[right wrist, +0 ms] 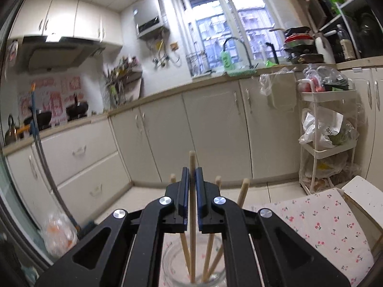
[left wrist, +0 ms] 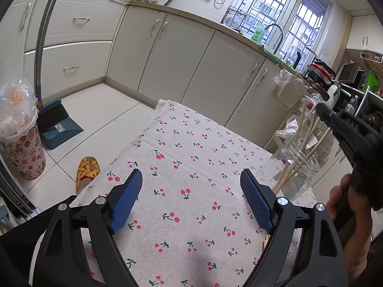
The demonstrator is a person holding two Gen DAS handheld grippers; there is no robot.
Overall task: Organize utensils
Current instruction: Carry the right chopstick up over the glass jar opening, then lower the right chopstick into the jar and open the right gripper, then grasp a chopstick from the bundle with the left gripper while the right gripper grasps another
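Observation:
A clear glass jar stands at the right edge of the cherry-print cloth and holds several wooden chopsticks. My right gripper is above the jar, shut on one upright chopstick whose lower end is inside the jar. Three other chopsticks lean in the jar beside it. The right gripper also shows in the left wrist view. My left gripper is open and empty, low over the cloth, left of the jar. More chopstick ends lie under its right finger.
Cream kitchen cabinets run along the far side. A flowered bin, a blue dustpan and a slipper are on the floor at left. A white trolley with bags stands at right.

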